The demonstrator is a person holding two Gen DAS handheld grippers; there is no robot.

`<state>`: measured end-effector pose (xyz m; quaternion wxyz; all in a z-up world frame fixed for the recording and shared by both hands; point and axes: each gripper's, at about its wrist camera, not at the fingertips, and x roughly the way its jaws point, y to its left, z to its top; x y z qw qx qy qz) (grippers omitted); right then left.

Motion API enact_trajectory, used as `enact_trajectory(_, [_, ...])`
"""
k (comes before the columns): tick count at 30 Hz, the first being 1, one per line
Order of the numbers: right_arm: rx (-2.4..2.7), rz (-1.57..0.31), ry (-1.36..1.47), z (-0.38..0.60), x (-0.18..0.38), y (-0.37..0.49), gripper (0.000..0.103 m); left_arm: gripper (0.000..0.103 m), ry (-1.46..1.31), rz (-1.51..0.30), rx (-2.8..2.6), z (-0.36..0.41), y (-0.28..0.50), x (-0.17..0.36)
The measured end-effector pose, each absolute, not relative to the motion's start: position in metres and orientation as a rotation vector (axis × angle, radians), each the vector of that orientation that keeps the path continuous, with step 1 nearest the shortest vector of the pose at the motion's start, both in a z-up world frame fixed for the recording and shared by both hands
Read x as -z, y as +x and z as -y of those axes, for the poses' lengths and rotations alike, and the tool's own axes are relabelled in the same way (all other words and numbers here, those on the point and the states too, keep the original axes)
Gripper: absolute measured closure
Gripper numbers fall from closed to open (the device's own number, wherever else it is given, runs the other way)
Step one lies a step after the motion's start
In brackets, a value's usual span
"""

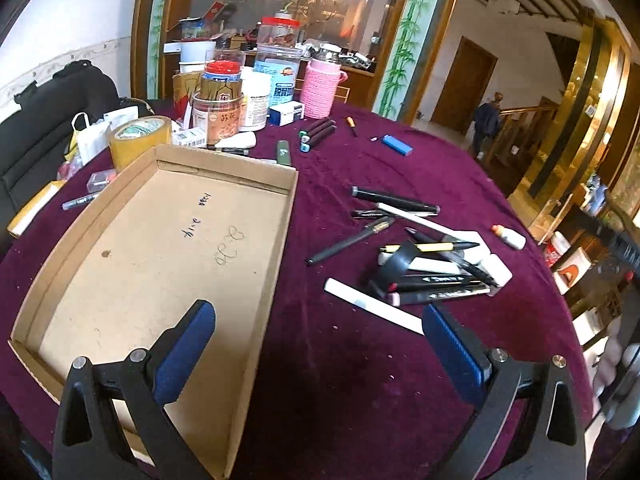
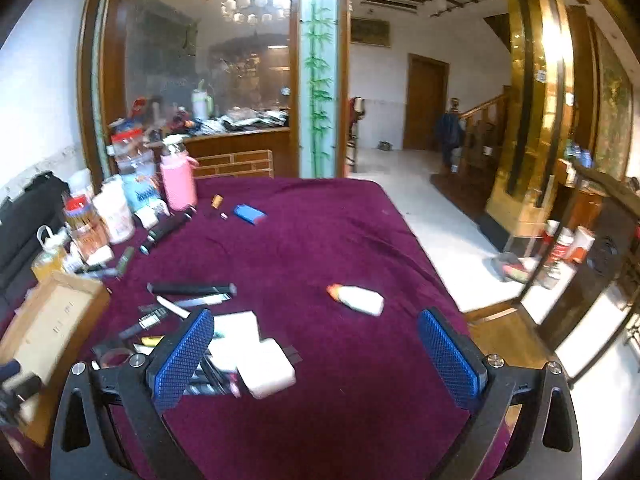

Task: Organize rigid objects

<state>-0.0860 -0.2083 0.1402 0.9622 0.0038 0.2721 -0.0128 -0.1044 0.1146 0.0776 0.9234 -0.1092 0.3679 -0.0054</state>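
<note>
cardboard tray edge beside left claw, spread, purple cloth below.

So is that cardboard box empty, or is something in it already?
Empty: the cardboard box shows only bare floor with pen scribbles; the pens lie outside on the cloth.

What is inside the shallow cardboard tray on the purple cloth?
The cardboard tray holds no objects: only handwritten marks on its floor. A left tongs finger covers part of the near end.

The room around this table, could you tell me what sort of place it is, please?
Probably a lived-in home: a table under a purple cloth crowded with jars, a wooden staircase and an interior door.
</note>
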Motion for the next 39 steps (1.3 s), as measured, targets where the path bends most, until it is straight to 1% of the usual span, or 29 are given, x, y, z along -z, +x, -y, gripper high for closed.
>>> enact_trajectory(3, [-0.031, -0.564, 0.057, 0.209, -0.137, -0.061, 0.001, 0.000, -0.196, -0.739, 0.021, -0.106, -0.101, -0.084])
enact_trajectory(7, [-0.020, -0.573, 0.054, 0.205, -0.106, -0.028, 0.001, 0.000, -0.124, -0.760, 0.048, -0.091, -0.085, -0.085])
enact_trajectory(11, [0.012, -0.540, 0.094, 0.219, -0.077, -0.023, 0.001, 0.000, -0.087, -0.771, 0.043, -0.084, -0.073, -0.087])
enact_trajectory(13, [0.003, -0.619, 0.163, 0.230, -0.069, -0.016, 0.001, 0.000, -0.079, -0.766, 0.040, -0.084, -0.068, -0.088])
enact_trajectory(15, [-0.019, -0.600, 0.225, 0.241, -0.072, -0.020, 0.001, 0.000, -0.091, -0.766, 0.040, -0.084, -0.062, -0.087])
enact_trajectory(19, [-0.023, -0.592, 0.221, 0.238, -0.074, -0.024, 0.001, 0.000, -0.119, -0.787, 0.052, -0.085, -0.053, -0.084])
enact_trajectory(31, [0.006, -0.634, 0.216, 0.239, -0.061, -0.015, 0.001, 0.000, -0.115, -0.770, 0.051, -0.097, -0.052, -0.090])
enact_trajectory(39, [0.001, -0.673, 0.230, 0.242, -0.056, -0.008, 0.001, 0.000, 0.053, -0.745, 0.139, -0.064, -0.043, -0.083])
